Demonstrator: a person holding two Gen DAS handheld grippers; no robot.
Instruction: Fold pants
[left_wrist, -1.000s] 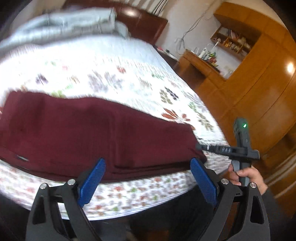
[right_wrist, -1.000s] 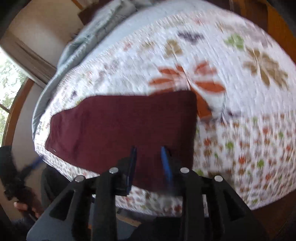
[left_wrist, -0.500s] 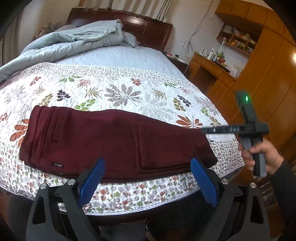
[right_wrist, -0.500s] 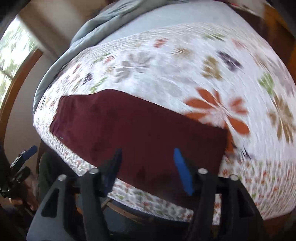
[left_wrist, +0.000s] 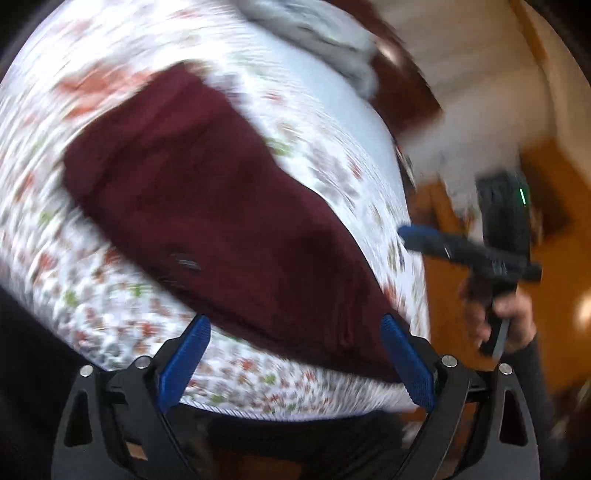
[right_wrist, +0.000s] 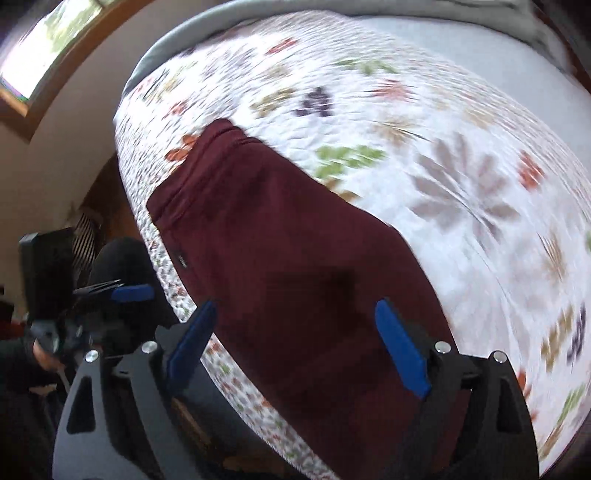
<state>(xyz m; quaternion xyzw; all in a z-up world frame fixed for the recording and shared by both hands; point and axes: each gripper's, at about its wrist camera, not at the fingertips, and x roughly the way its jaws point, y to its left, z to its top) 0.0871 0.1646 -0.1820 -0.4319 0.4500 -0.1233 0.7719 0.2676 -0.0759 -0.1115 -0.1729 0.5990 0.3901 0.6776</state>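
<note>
My left cam looks down over the bed (left_wrist: 332, 122) edge, tilted and blurred. My right cam sits similarly close. Both share the pants (left_wrist: 221, 206) (right_wrist: 295, 266) at frame center.

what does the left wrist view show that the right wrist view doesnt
Only the left wrist view shows the orange-brown wooden cabinets, the dark headboard, and the right claw held out over the bed's edge, too blurred to judge.

Only the right wrist view shows the window and the left claw down beside the bed.

Both show the maroon pants lying folded lengthwise on the floral quilt, with each view's own claw open and holding nothing.
</note>
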